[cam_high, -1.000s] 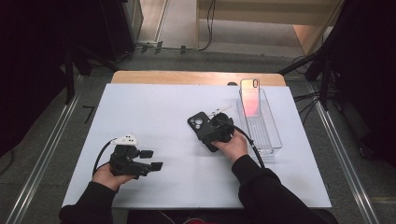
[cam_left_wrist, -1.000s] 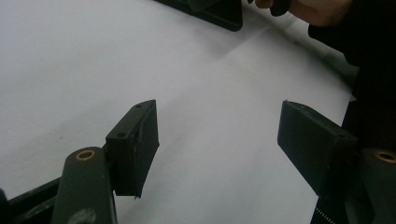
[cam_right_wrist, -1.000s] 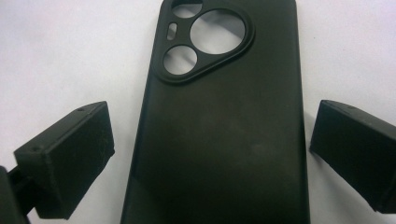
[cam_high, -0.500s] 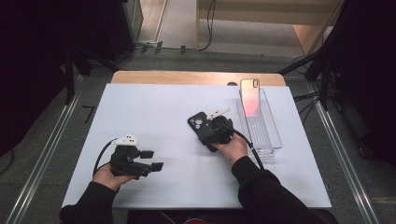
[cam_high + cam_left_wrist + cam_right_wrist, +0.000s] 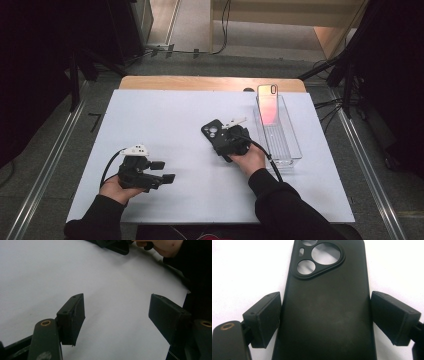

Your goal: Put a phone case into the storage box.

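A black phone case (image 5: 212, 131) lies back up on the white table (image 5: 165, 120), its camera cut-outs facing away from me. My right gripper (image 5: 218, 140) straddles its near end. In the right gripper view its jaws have just been closing, and both pads (image 5: 265, 317) now sit against the long edges of the case (image 5: 322, 290), so the right gripper (image 5: 325, 320) is shut on it. My left gripper (image 5: 165, 171) rests near the front left of the table, pointing right. It stands open, with bare table between its jaws (image 5: 117, 315).
A clear plastic tray (image 5: 287, 150) stands to the right of the case, with a pink phone (image 5: 268, 102) leaning on its far end. A wooden strip (image 5: 200, 82) borders the table's far edge. Metal rails run along both sides.
The right gripper's jaws have drawn in around the phone case. Both hands and the case stay where they were.
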### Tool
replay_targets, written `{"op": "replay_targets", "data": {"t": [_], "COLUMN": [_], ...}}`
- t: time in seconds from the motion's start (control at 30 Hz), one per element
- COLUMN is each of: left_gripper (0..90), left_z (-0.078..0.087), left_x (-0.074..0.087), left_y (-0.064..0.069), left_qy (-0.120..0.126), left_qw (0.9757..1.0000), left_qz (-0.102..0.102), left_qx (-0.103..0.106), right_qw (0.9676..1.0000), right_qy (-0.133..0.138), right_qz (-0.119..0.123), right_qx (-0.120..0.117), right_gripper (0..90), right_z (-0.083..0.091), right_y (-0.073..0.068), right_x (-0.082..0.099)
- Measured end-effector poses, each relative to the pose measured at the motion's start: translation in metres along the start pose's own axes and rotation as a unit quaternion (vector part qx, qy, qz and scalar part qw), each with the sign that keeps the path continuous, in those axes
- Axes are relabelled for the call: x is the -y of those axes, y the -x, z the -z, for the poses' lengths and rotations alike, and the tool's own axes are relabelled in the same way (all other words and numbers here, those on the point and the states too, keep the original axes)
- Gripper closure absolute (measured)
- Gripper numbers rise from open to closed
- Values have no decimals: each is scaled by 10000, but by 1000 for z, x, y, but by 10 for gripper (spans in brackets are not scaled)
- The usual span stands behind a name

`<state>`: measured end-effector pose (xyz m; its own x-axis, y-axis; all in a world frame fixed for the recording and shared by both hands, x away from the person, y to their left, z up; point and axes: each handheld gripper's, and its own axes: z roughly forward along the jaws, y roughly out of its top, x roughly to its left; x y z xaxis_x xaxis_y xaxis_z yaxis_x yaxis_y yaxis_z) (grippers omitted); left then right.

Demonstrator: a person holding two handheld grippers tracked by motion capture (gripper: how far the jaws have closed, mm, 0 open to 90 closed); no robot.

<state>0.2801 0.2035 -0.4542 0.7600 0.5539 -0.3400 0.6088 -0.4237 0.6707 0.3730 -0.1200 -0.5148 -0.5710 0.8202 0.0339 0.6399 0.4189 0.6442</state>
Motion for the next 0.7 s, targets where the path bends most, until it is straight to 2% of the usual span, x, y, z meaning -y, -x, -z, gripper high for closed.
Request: {"op": "replay_targets", "data": {"t": [0.23, 0.53, 0.7], "left_gripper": [298, 298, 298], "left_z": [0, 1, 1], "left_x": [0, -1, -1], "left_y": [-1, 0, 0], "left_qy": [33, 41, 74], "left_qw": [10000, 10000, 10000], "left_qz": [7, 5, 38], "left_qx": [-3, -1, 15], "right_qw": [10000, 9996, 9993], "right_qy": [83, 152, 245], "right_qz": [-22, -181, -178], "right_qx": [-33, -176, -221], "right_gripper": [130, 133, 134], "right_z": [1, 3, 8], "right_y": [2, 6, 6], "right_x": [2, 2, -1]}}
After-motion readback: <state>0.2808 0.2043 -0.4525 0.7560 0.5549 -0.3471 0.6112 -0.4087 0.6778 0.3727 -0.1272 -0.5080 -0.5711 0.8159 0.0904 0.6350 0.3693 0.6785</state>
